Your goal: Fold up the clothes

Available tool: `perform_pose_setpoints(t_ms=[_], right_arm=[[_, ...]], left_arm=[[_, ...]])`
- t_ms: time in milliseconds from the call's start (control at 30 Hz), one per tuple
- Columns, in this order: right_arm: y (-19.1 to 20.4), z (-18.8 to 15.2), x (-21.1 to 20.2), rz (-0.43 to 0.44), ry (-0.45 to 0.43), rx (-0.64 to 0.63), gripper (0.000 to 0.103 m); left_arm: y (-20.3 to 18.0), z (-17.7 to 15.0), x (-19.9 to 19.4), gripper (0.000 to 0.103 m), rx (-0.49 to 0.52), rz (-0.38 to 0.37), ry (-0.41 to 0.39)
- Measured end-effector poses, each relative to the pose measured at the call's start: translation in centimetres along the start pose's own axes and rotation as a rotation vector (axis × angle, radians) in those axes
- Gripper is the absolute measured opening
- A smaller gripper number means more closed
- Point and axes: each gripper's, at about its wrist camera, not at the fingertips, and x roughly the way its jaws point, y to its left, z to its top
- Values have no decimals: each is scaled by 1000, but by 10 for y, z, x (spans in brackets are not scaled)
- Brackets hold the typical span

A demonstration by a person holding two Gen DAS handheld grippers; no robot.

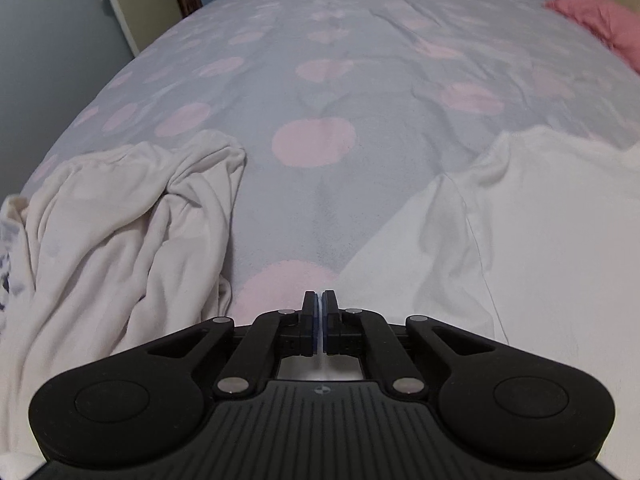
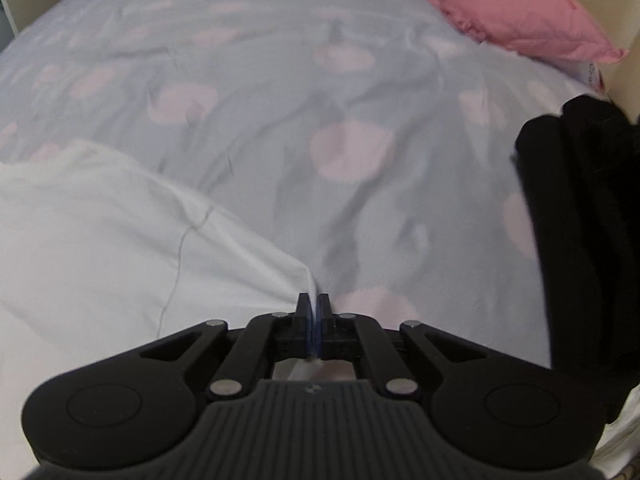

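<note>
A white garment [image 1: 520, 220] lies flat on the bed, at the right of the left wrist view and at the left of the right wrist view [image 2: 100, 240]. My left gripper [image 1: 320, 298] is shut at the garment's near left edge, and a thin strip of white cloth shows between its pads. My right gripper [image 2: 313, 300] is shut on the garment's near right corner. There the cloth is drawn up into a peak between the pads and shows again behind them.
The bed cover [image 1: 320, 80] is grey-blue with pink dots. A crumpled cream garment [image 1: 120, 220] lies left of the left gripper. A black garment [image 2: 580, 240] lies at the right. A pink pillow [image 2: 512, 8] sits at the far right.
</note>
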Motion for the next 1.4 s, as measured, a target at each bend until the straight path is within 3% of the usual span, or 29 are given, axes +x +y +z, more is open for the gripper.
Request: perform_pose_setpoints(t_ms=[100, 167, 300, 567, 633, 733, 767, 800, 867, 1000, 1100, 1200, 1233, 1300, 1400], right_arm=[[-1, 2, -9, 10, -9, -33, 14], [-2, 6, -23, 16, -50, -65, 39], [6, 24, -36, 100, -130, -90, 39], [48, 57, 8, 221, -149, -150, 40], [56, 58, 23, 219, -128, -176, 45], [60, 55, 39, 212, -109, -186, 44], [61, 53, 40, 208, -112, -191, 33], [61, 52, 39, 204, -117, -196, 17], [62, 51, 35, 186, -134, -207, 7], [62, 53, 19, 123, -206, -209, 5], [66, 58, 21, 71, -203, -213, 5], [70, 58, 30, 62, -142, -196, 7], [70, 57, 27, 51, -150, -196, 10], [67, 53, 11, 33, -183, -205, 36], [55, 45, -19, 47, -206, -207, 37]], left_arm=[[11, 8, -15, 2, -36, -61, -62], [13, 17, -18, 8, -46, -103, -91], [4, 39, -9, 26, -42, -190, -122], [-33, 48, 36, 27, 60, -224, -122], [-31, 44, 39, 27, 60, -236, -141], [-30, 42, 38, 24, 48, -241, -146], [-31, 42, 36, 8, 56, -232, -149], [-35, 42, 33, 1, 71, -218, -152], [-43, 41, 28, 0, 102, -190, -158], [-47, 48, 20, 0, 125, -83, -186], [-46, 58, 25, 0, 118, -38, -150], [-53, 60, 34, 0, 128, -41, -73], [-53, 59, 31, 0, 120, -33, -87], [-47, 56, 18, 2, 90, -33, -118], [-36, 44, -13, 2, 102, -51, -151]])
